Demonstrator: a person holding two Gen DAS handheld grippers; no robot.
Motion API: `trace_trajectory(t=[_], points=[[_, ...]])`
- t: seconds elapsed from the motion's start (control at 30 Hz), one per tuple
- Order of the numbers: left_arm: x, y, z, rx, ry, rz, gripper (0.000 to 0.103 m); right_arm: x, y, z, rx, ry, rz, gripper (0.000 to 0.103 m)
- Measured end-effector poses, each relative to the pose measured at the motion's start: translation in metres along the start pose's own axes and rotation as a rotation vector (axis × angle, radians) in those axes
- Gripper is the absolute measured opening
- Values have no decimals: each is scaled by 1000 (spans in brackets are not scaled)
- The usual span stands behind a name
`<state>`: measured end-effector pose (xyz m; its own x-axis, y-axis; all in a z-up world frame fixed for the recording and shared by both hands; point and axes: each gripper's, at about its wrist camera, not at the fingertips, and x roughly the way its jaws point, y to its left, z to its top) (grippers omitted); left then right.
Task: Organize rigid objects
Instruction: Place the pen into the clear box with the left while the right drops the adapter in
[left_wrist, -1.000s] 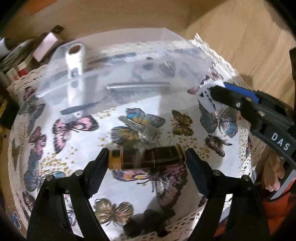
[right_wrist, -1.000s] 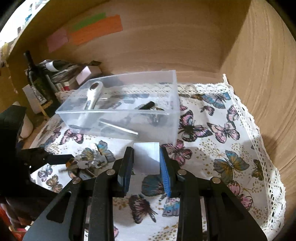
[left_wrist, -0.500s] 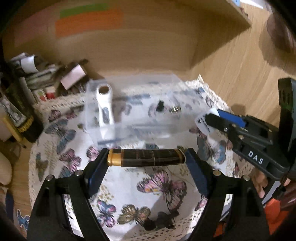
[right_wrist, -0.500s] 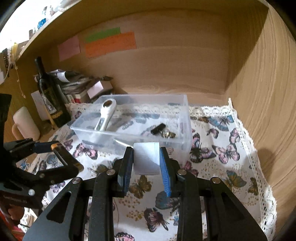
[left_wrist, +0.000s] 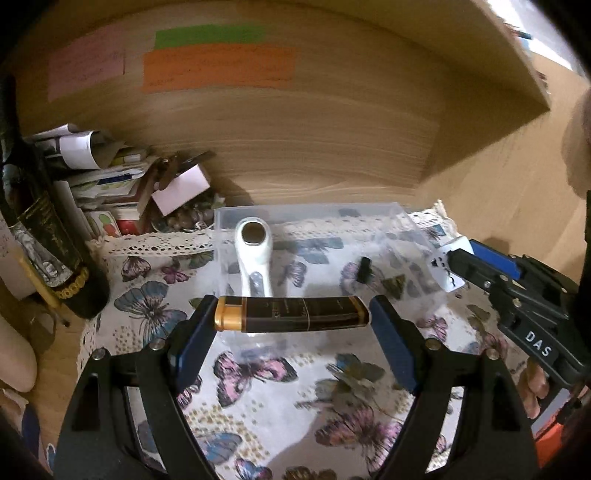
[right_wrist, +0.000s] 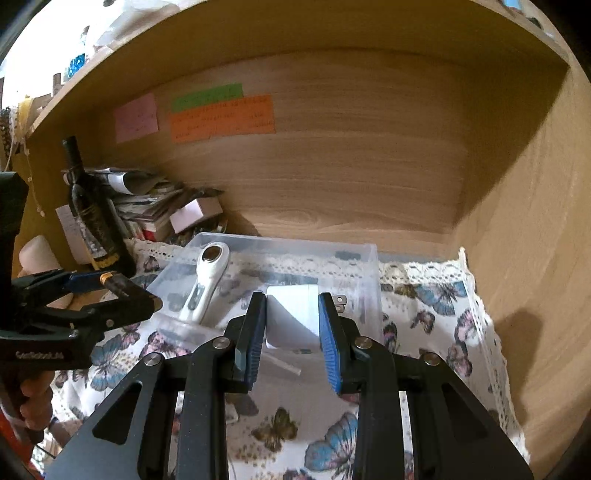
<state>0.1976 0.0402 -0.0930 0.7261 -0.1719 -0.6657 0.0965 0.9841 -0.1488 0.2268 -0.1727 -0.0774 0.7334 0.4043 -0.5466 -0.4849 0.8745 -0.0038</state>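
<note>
My left gripper (left_wrist: 291, 318) is shut on a dark brown tube with a gold cap (left_wrist: 295, 314), held end to end and level above the cloth, just before the clear plastic box (left_wrist: 314, 212). My right gripper (right_wrist: 291, 326) is shut on a white plug adapter (right_wrist: 291, 314), its metal prongs (right_wrist: 338, 300) pointing right, near the box's (right_wrist: 288, 244) front wall. The box holds a white handheld device (left_wrist: 255, 251) (right_wrist: 207, 280) and a small black piece (left_wrist: 365, 269). The right gripper (left_wrist: 461, 255) shows in the left wrist view, and the left gripper (right_wrist: 129, 291) in the right.
The butterfly cloth (left_wrist: 280, 402) with a lace edge covers the shelf. A dark wine bottle (left_wrist: 44, 236) (right_wrist: 92, 214) and a pile of papers and small boxes (left_wrist: 110, 177) stand at the back left. Wooden walls close in the back and right (right_wrist: 524, 258).
Both grippers have risen and tilted upward. The tube has come up off the cloth in the left gripper, and the keys beside it have dropped out of sight. The adapter stays in the right gripper.
</note>
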Motion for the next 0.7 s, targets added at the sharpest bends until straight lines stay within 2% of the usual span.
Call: trace_trajectory(t=[0.17, 0.3, 0.4, 0.53, 0.7], points=[[25, 9, 5, -17, 39, 17, 82, 27, 1, 6, -11, 43, 2, 26], [45, 13, 5, -28, 83, 0, 82, 48, 1, 4, -15, 90, 6, 26], [50, 7, 4, 13, 68, 29, 82, 65, 0, 1, -10, 133, 4, 26], [55, 2, 5, 38, 70, 10, 82, 79, -1, -2, 1, 172, 7, 26], [64, 1, 4, 45, 82, 25, 82, 87, -1, -6, 3, 206, 12, 26]])
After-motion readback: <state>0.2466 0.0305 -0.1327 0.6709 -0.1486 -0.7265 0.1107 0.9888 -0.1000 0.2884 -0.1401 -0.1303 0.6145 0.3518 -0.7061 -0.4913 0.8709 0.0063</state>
